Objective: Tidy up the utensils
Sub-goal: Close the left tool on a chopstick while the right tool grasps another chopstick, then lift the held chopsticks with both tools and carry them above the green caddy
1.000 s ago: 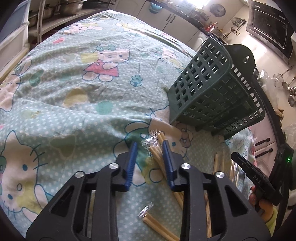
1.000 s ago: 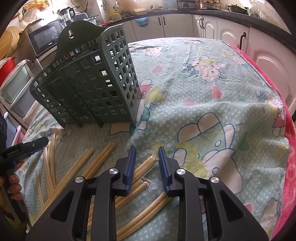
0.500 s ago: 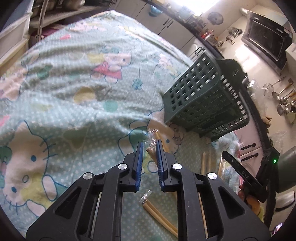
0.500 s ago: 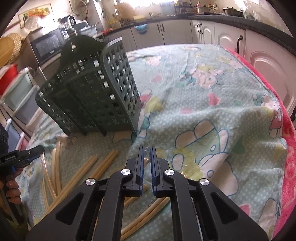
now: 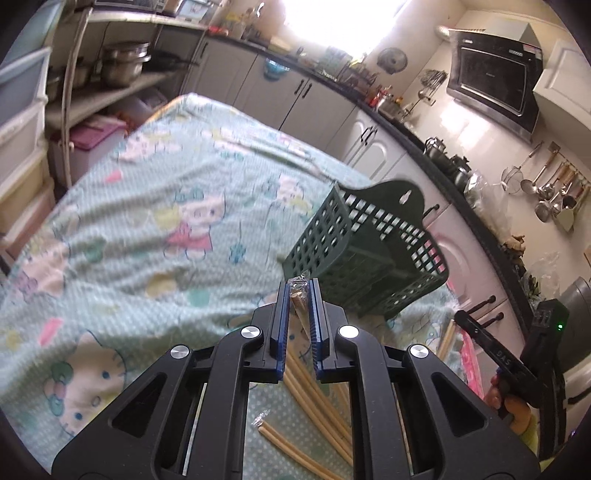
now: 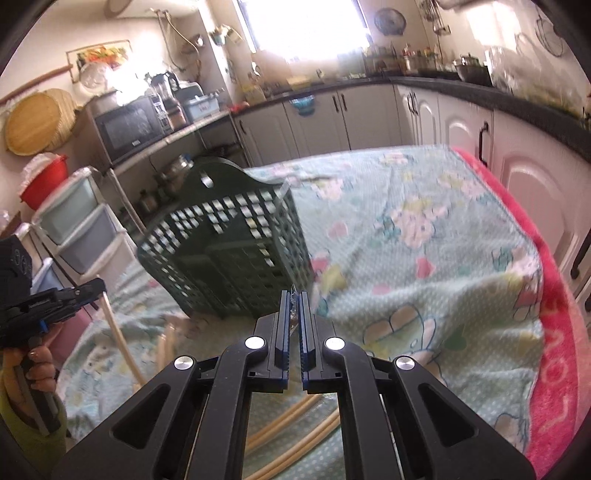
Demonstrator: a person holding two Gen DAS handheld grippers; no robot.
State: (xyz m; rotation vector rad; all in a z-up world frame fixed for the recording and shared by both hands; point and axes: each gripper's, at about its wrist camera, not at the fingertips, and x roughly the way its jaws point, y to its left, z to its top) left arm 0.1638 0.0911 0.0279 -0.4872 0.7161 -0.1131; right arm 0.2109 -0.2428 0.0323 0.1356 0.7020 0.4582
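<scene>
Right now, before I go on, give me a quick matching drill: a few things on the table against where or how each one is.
Things:
1. left claw
2. green utensil basket
3. loose chopstick pair
4. pink towel

States:
A. lying flat on the cloth
B. along the table's edge
C. shut on wrapped chopsticks
D. standing beyond the claws

Pairs: 1-C, 2-D, 3-A, 4-B

Bright window (image 5: 332,26) glare, motion-blurred tablecloth (image 5: 147,229), fisheye edges dark and bent.

Each black plastic tool, left (image 5: 299,291) and right (image 6: 294,301), has ribbed blue pads (image 5: 281,314) and round silver screws (image 5: 247,332); a yellow-green sleeve (image 6: 27,424) covers the left wrist.
</scene>
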